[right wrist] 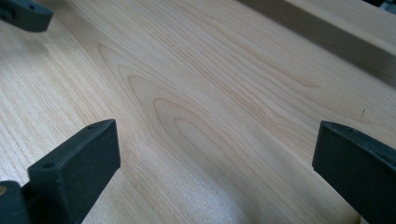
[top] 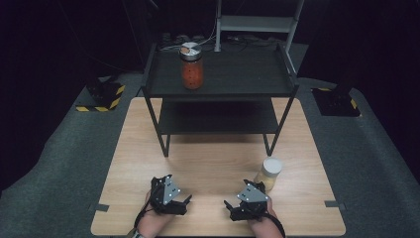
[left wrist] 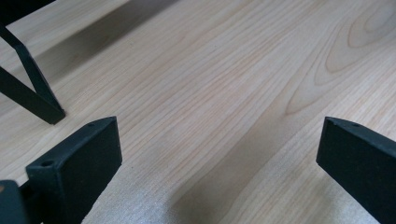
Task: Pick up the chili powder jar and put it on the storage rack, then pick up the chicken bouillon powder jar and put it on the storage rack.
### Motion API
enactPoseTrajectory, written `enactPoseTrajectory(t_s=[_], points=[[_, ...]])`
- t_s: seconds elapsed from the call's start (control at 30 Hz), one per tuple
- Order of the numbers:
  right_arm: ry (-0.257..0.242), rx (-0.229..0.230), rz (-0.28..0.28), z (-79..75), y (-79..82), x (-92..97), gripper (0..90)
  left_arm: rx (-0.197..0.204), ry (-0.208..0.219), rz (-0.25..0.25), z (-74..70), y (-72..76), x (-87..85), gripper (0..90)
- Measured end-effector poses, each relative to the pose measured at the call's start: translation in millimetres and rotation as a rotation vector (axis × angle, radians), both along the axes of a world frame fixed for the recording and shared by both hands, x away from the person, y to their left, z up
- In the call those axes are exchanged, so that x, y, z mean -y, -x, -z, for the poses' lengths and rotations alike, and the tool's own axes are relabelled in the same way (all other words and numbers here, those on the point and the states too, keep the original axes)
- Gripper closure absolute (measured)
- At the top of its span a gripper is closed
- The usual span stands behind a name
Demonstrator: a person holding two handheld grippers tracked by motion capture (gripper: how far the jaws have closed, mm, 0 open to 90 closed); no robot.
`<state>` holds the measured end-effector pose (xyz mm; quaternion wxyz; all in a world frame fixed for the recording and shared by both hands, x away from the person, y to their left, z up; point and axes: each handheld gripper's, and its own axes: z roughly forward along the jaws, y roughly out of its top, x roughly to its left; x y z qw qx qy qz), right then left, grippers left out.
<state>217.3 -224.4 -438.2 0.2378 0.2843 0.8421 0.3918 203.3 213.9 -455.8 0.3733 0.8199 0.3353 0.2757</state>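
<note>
The small jar (top: 269,172) stood at the lower right, just beside the right tongs (top: 233,205). Both tongs, left (top: 184,201) too, were wide apart. It looked light, smooth, maybe slippery; grab its middle.

The left black hand-held gripper (top: 185,200) was an angular, matte body topped by a grey three-cornered plate dotted with small dark screws. The right black hand-held gripper (top: 228,204) matched it, with the same grey plate, and a black cable curved round behind the wrist. In the gripper views, each jaw was a thick, flat-faced black block with a small screw hole near its upper edge.
</note>
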Motion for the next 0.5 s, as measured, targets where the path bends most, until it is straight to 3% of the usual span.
enactPoseTrajectory(t_s=[0.23, 0.33, 0.5], points=[[-0.032, 0.003, -0.013, 1.9, 0.3, 6.6, 0.1, 0.000, -0.023, 0.023, -0.8, -0.7, 4.0, 1.0], [-0.040, 0.003, -0.002, 2.2, 1.2, 7.3, 0.0, -0.013, 0.014, 0.023, -0.7, -1.9, -1.5, 1.0], [-0.053, 0.000, -0.010, 2.9, 0.1, 9.0, 0.0, -0.036, 0.027, 0.027, -1.9, -6.2, -3.7, 1.0]])
